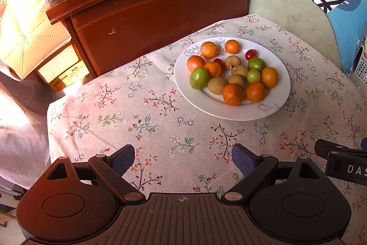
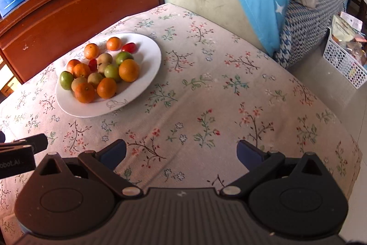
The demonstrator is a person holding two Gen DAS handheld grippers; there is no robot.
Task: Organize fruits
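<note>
A floral cloth (image 1: pixel 160 121) covers the table, with a wooden cabinet (image 1: pixel 160 15) behind it. On the cloth sits a white plate (image 1: pixel 206 105) piled with fruit: oranges (image 1: pixel 233 94), green fruits (image 1: pixel 199 78), brown fruits (image 1: pixel 232 61) and red tomatoes (image 1: pixel 250 54). The left gripper (image 1: pixel 183 160) hovers low over bare cloth, short of the plate, jaws spread wide and empty. The right gripper (image 2: pixel 181 153) hangs alongside it, level, plate ahead to its left, equally wide apart, holding nothing.
</note>
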